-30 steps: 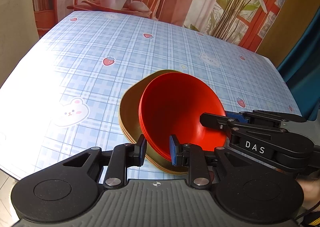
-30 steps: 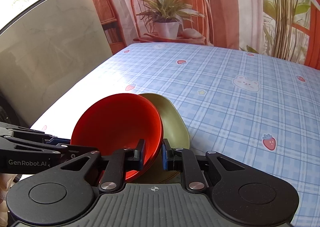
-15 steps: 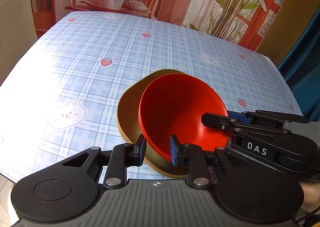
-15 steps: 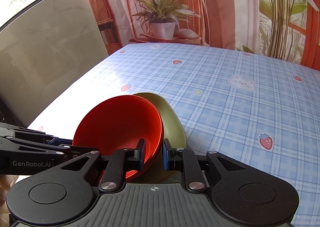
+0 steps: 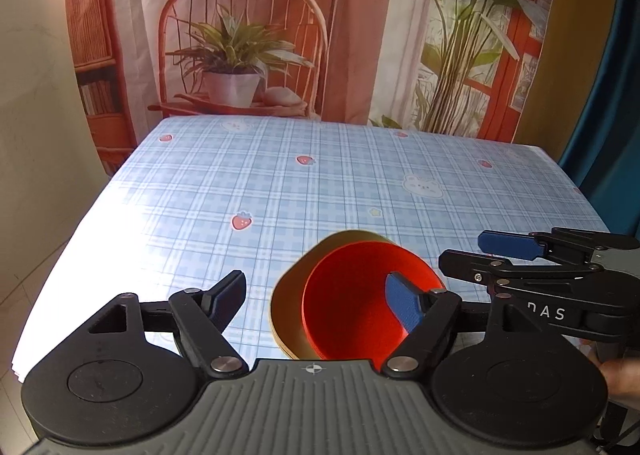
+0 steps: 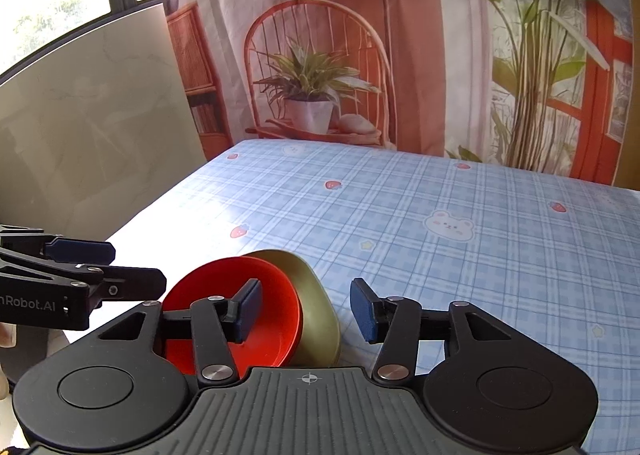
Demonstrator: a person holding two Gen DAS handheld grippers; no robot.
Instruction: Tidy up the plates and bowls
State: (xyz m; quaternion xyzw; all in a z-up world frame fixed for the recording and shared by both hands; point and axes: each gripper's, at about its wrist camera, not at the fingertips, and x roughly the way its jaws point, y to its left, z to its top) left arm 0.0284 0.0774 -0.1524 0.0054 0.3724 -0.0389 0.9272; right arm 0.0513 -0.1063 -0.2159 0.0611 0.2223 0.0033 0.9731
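A red bowl (image 5: 352, 303) sits inside an olive-yellow plate (image 5: 292, 295) near the table's front edge. It shows in the right wrist view too, red bowl (image 6: 276, 311) on the olive plate (image 6: 316, 307). My left gripper (image 5: 316, 295) is open and empty, raised above and just behind the stack. My right gripper (image 6: 306, 311) is open and empty, also pulled back above the stack. Each gripper shows in the other's view, the right one (image 5: 492, 255) beside the bowl, the left one (image 6: 100, 267) to its left.
The table (image 5: 320, 183) has a blue plaid cloth with strawberries and bears. A printed backdrop with a chair and potted plant (image 5: 236, 67) hangs behind it. A beige wall panel (image 6: 92, 143) stands at the left, a teal curtain (image 5: 604, 115) at the right.
Both grippers opened and let go of the red bowl's rim. Both pulled back and tilted up, so the bowl and plate now look smaller and lower.
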